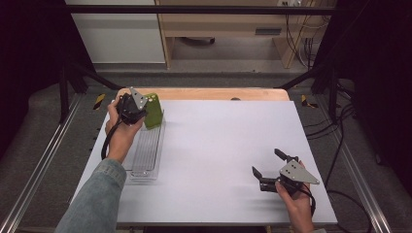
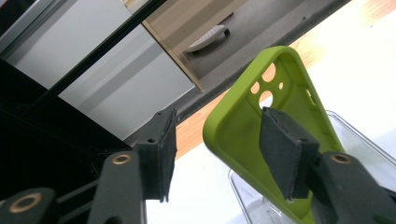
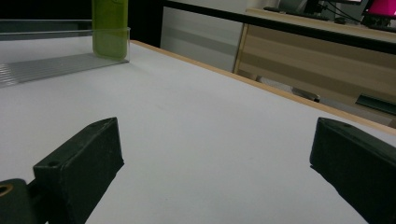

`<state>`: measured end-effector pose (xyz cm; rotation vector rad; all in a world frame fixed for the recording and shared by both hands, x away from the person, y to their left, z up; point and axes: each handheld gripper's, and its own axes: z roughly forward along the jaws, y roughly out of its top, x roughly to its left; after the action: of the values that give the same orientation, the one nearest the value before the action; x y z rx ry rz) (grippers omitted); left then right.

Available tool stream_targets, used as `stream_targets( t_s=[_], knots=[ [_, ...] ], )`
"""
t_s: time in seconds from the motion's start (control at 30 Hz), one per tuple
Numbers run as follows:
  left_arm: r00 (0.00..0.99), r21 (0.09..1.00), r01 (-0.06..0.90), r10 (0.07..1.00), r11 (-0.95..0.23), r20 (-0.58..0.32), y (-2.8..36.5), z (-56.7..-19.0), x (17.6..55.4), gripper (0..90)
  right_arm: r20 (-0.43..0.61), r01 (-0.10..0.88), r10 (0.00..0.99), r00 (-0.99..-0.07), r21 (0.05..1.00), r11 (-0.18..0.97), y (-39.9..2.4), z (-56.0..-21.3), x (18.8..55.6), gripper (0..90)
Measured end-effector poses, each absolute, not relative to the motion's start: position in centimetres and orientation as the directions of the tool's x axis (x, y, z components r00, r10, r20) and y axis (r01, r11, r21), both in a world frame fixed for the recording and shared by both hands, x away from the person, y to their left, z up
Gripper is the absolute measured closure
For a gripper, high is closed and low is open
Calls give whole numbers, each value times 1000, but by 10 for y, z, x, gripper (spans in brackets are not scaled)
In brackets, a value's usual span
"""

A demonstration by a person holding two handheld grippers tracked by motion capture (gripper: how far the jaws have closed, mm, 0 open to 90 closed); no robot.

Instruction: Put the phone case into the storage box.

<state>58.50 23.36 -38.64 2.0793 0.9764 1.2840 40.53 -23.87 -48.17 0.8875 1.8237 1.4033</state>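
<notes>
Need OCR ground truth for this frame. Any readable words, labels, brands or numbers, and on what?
None readable.
Green phone case: no print or logo visible.
Clear tray: no label.
Left gripper and right gripper: no markings visible.
Yellow-and-black striped patches at the table's far corners: stripes, no text.
Bright screen in the background: too blurred to read.

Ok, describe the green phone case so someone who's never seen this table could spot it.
Start at the white table, then the long clear tray on its left side. The phone case stands upright in the tray's far end, the table's one bright lime-green thing.
</notes>
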Motion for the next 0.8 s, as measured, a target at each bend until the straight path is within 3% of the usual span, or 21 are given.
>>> stream_targets(
  t_s=[0.2, 0.43, 0.8],
  knots=[
    [274, 760, 300, 816, -576, 510, 237, -386, 567, 596, -100, 118, 829, -550, 974, 195, -238, -482, 405, 26],
    [359, 717, 371, 803, -591, 476, 236, -394, 561, 864, -104, 119, 828, -552, 972, 201, -237, -482, 405, 26],
    [404, 634, 462, 784, -620, 472, 236, -407, 589, 900, -97, 123, 831, -547, 973, 194, -238, -482, 405, 27]
  ],
)
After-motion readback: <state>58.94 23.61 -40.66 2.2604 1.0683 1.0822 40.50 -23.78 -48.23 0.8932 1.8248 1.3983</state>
